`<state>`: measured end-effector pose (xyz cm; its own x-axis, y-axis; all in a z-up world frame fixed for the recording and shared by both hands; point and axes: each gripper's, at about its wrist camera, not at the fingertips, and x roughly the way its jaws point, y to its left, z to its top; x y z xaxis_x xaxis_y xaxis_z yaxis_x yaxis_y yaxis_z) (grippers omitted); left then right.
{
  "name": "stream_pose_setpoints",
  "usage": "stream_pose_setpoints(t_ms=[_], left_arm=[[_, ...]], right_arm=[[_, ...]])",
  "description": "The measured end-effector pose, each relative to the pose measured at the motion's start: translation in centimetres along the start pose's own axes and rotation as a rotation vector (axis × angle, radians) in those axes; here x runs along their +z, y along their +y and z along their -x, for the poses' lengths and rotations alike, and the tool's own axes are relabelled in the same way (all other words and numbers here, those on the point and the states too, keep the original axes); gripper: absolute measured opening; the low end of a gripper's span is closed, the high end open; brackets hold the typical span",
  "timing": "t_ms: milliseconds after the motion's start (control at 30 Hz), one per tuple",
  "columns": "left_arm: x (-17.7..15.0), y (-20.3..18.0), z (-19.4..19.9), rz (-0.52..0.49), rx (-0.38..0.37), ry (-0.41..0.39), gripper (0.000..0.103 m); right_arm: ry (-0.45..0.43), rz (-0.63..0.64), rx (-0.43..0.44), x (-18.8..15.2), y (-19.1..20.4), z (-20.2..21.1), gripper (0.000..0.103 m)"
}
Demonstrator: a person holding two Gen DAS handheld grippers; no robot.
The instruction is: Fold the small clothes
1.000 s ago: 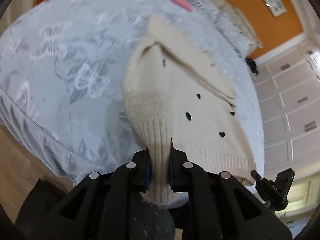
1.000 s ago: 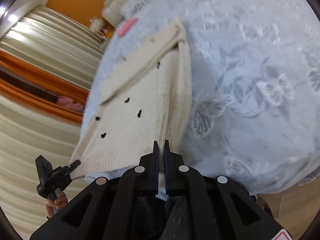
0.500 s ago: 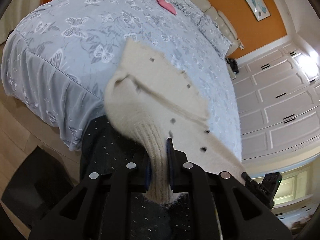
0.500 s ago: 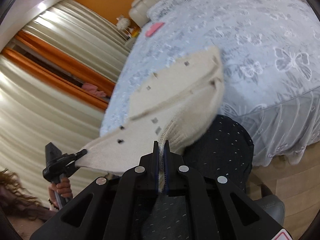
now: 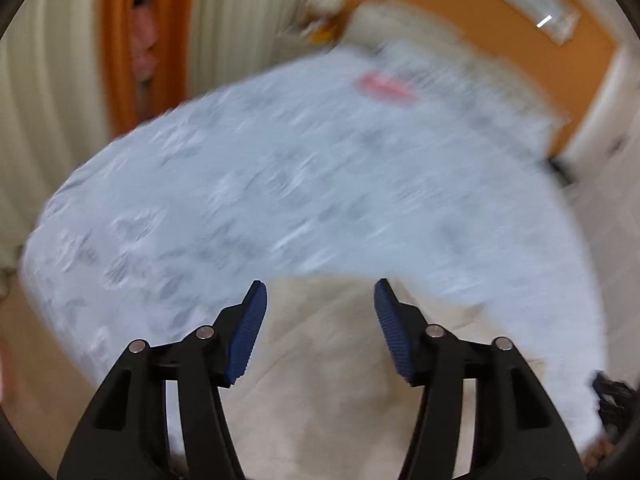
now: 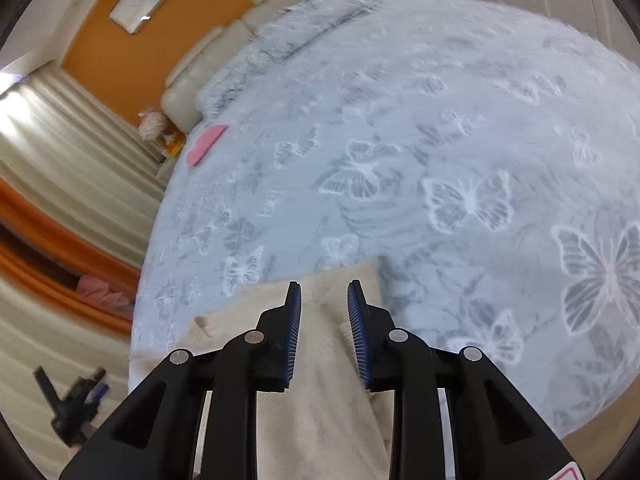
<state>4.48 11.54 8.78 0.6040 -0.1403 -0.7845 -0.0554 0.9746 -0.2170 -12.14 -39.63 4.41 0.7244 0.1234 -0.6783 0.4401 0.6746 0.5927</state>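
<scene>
The cream knitted sweater lies flat on the near edge of the bed, plain side up; it also shows in the blurred left wrist view. My left gripper is open just above the sweater with nothing between its blue pads. My right gripper is open over the sweater's far edge, its jaws apart and empty. The other hand-held gripper shows at the lower left of the right wrist view.
The bed has a pale blue butterfly-print cover. A pink item lies near the pillows and cream headboard. Curtains and an orange wall stand behind. Wooden floor shows past the bed's near edge.
Both grippers have let go of the sweater and opened. The sweater, held up in the air before, now lies flat on the bed's near edge. The left view swings fast.
</scene>
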Motion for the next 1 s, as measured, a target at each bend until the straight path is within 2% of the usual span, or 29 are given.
stream_pose_setpoints(t_ms=[33,67,133,167,267,367,400,433,467,500,567,633,700,733,800,833,867,900,933,967,1000], left_arm=[[-0.4,0.7,-0.9,0.018,-0.033,0.036,0.054],[-0.9,1.2,-1.1,0.025,-0.054,0.045,0.056],[-2.1,1.9,-1.4,-0.004,-0.049,0.053,0.069],[-2.7,2.1,-1.8,-0.033,-0.040,0.058,0.069],[-3.7,1.6,-3.6,-0.099,-0.001,0.099,0.069],[-4.6,1.7,-6.3,-0.084,0.029,0.143,0.069],[-4.9,1.9,-7.0,-0.077,0.028,0.154,0.069],[-5.3,1.9,-7.7,-0.075,0.034,0.169,0.069],[-5.6,1.9,-8.2,-0.082,0.045,0.176,0.069],[-5.8,1.8,-8.4,-0.092,0.054,0.182,0.069],[-6.0,1.8,-8.5,-0.115,0.063,0.180,0.069],[-5.9,2.1,-8.2,-0.123,0.057,0.166,0.069],[-5.7,2.4,-8.3,-0.117,0.054,0.167,0.069],[-5.7,2.6,-8.6,-0.109,0.053,0.174,0.069],[-5.9,2.7,-9.3,-0.097,0.058,0.191,0.069],[-6.0,2.8,-9.6,-0.089,0.055,0.201,0.069],[-6.1,2.8,-9.9,-0.087,0.051,0.212,0.069],[-6.2,2.9,-10.1,-0.089,0.053,0.217,0.069],[-6.4,2.9,-10.2,-0.093,0.058,0.219,0.069],[-6.5,2.9,-10.1,-0.094,0.050,0.217,0.069],[-6.5,2.9,-10.1,-0.094,0.040,0.211,0.069]], right_arm=[[0.006,0.008,0.046,-0.7,0.0,0.1,0.033],[0.011,0.032,0.053,-1.4,0.1,0.2,0.049],[0.025,0.158,0.024,-3.7,0.8,0.3,0.061],[0.046,0.229,0.003,-4.8,1.3,-0.2,0.061],[0.137,0.330,-0.034,-6.4,2.6,-2.9,0.061],[0.202,0.423,-0.115,-7.6,3.9,-6.7,0.063],[0.216,0.436,-0.132,-7.6,3.9,-7.7,0.062],[0.251,0.448,-0.148,-7.6,3.9,-9.1,0.038],[0.287,0.447,-0.141,-7.4,3.7,-9.9,0.008],[0.306,0.433,-0.135,-7.1,3.7,-10.0,0.007],[0.188,0.421,-0.029,-5.0,5.2,-6.9,0.006],[0.054,0.383,0.038,-2.3,6.0,-3.1,0.006],[-0.012,0.351,0.028,-0.3,4.7,-2.3,0.006],[0.022,0.337,-0.039,0.6,3.1,-3.9,0.007],[0.199,0.305,-0.186,0.7,-0.4,-8.7,0.008],[0.246,0.287,-0.223,0.3,-1.4,-9.9,0.008],[0.254,0.285,-0.231,-0.1,-1.8,-10.2,0.008],[0.231,0.296,-0.211,-0.5,-1.7,-9.7,0.010],[0.188,0.303,-0.168,-0.9,-1.2,-8.8,0.015],[0.166,0.300,-0.146,-1.3,-0.9,-8.3,0.034],[0.159,0.297,-0.136,-1.6,-0.8,-8.1,0.046]])
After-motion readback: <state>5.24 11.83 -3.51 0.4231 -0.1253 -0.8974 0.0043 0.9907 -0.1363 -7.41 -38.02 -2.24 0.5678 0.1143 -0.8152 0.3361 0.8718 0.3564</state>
